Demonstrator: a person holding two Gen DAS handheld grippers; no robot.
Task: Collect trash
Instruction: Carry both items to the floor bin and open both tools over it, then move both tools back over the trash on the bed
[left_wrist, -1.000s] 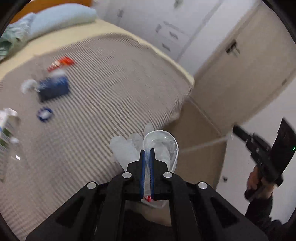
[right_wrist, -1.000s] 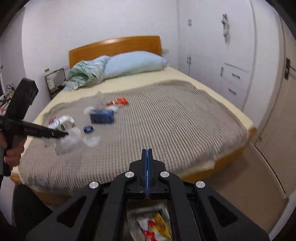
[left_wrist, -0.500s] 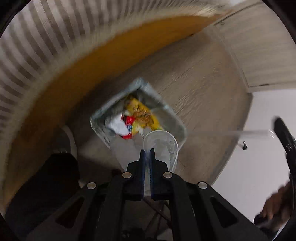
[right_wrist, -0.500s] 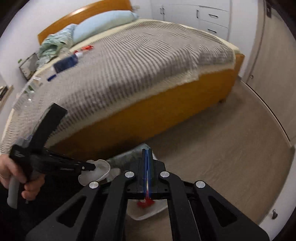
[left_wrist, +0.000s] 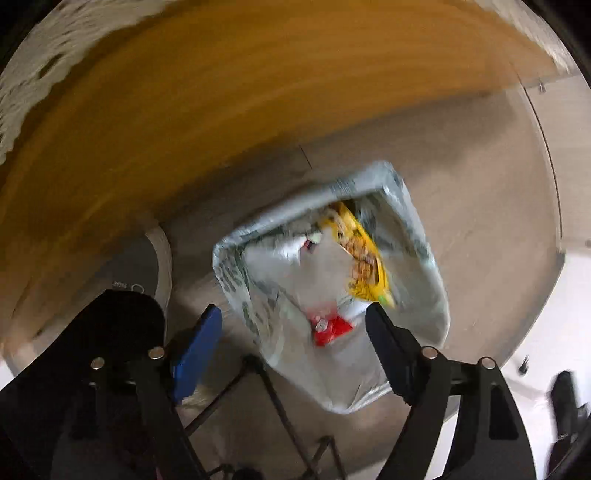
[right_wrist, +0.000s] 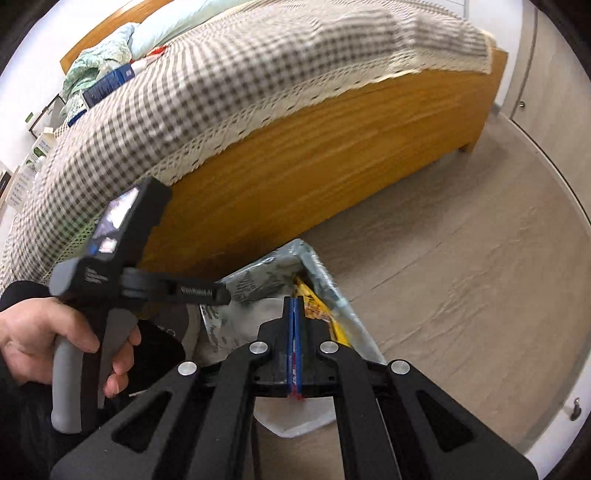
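Note:
A trash bin lined with a printed plastic bag (left_wrist: 424, 236) stands on the floor by the bed. It holds a yellow wrapper (left_wrist: 364, 258), a red wrapper (left_wrist: 330, 328) and clear plastic (left_wrist: 321, 280). My left gripper (left_wrist: 291, 332) is open and empty right above the bin. In the right wrist view the left gripper's body (right_wrist: 147, 284) reaches over the bin (right_wrist: 321, 273). My right gripper (right_wrist: 294, 306) is shut, a sliver of red at the base of its fingers, above the bin. More trash lies on the bed: a blue box (right_wrist: 107, 83).
The orange wooden bed frame (right_wrist: 332, 147) rises just behind the bin, with a checked blanket (right_wrist: 221, 81) hanging over it. A grey round base (left_wrist: 147, 266) sits left of the bin. A wooden floor (right_wrist: 461, 277) stretches to the right, with wardrobe doors (right_wrist: 528, 66) beyond.
My left gripper carried the clear plastic cup from the bed to over the bin, then opened; the cup is out of its fingers. My right gripper swung down over the bin.

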